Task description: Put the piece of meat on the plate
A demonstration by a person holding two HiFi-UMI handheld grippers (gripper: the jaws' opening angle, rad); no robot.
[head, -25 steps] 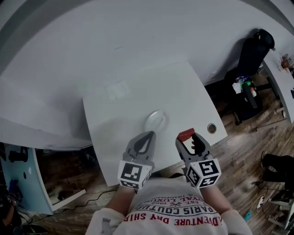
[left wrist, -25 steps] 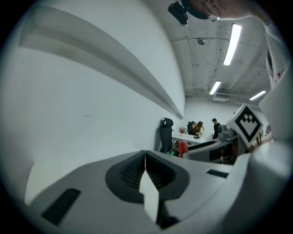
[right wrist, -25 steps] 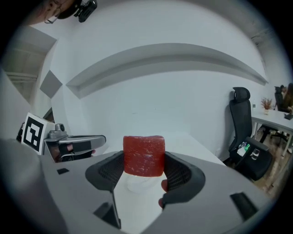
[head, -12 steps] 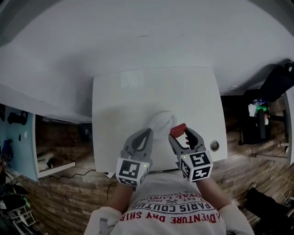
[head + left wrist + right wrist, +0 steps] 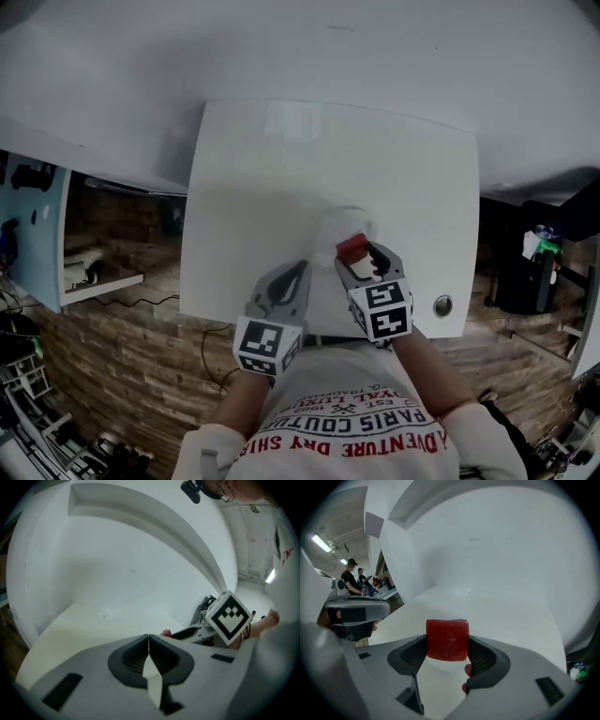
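— Jaws on the left gripper (image 5: 302, 270), are they apart?
— No. They are pressed together, with nothing in them. It hangs at seven o'clock from the plate (image 5: 345, 223).
— And the right gripper (image 5: 360, 255)?
— It pinches the meat (image 5: 352, 247), a red block, from both sides. The meat is up in the air. It looks to be over the near edge of the plate, at six o'clock. The plate sits on the white table (image 5: 281, 159).
— So what should it do?
— I think the meat should go a bit more to twelve o'clock, over the middle. Then go down low, till it almost sits on the plate. Then let the jaws spread slowly.
— Why low?
— From high up it may bounce or roll off.
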